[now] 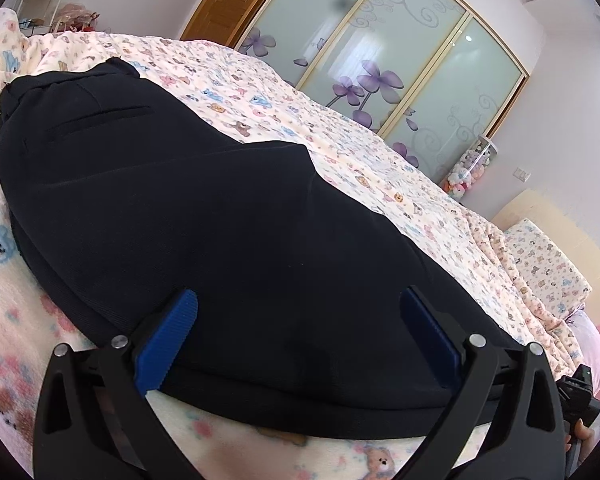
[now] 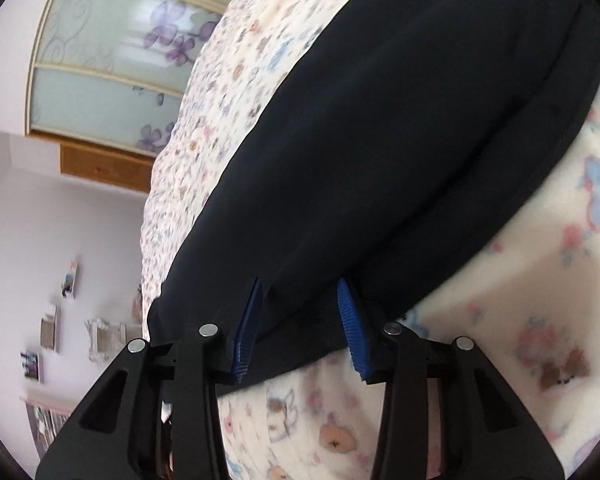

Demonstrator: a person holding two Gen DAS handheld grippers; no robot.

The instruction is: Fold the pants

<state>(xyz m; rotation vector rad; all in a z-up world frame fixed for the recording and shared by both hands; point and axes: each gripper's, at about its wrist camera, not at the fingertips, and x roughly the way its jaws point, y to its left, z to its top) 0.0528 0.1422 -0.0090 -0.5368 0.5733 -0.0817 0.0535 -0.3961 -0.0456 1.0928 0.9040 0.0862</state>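
Note:
Dark navy pants (image 1: 204, 216) lie folded lengthwise on a bed, waistband and a back pocket at the far left. My left gripper (image 1: 300, 300) is open, its blue pads (image 1: 168, 336) spread wide over the near edge of the pants. In the right wrist view the pants (image 2: 400, 140) run up and to the right. My right gripper (image 2: 300, 288) is open over the near end of the pants, pads (image 2: 350, 320) apart with cloth between them but not pinched. The right gripper also shows at the lower right edge of the left wrist view (image 1: 580, 396).
The bed is covered with a cream blanket printed with teddy bears (image 1: 360, 152). A wardrobe with frosted sliding doors and purple flowers (image 1: 380, 68) stands behind it. A pillow (image 1: 540, 264) lies at the right. A jar of plush toys (image 1: 470, 168) stands by the wall.

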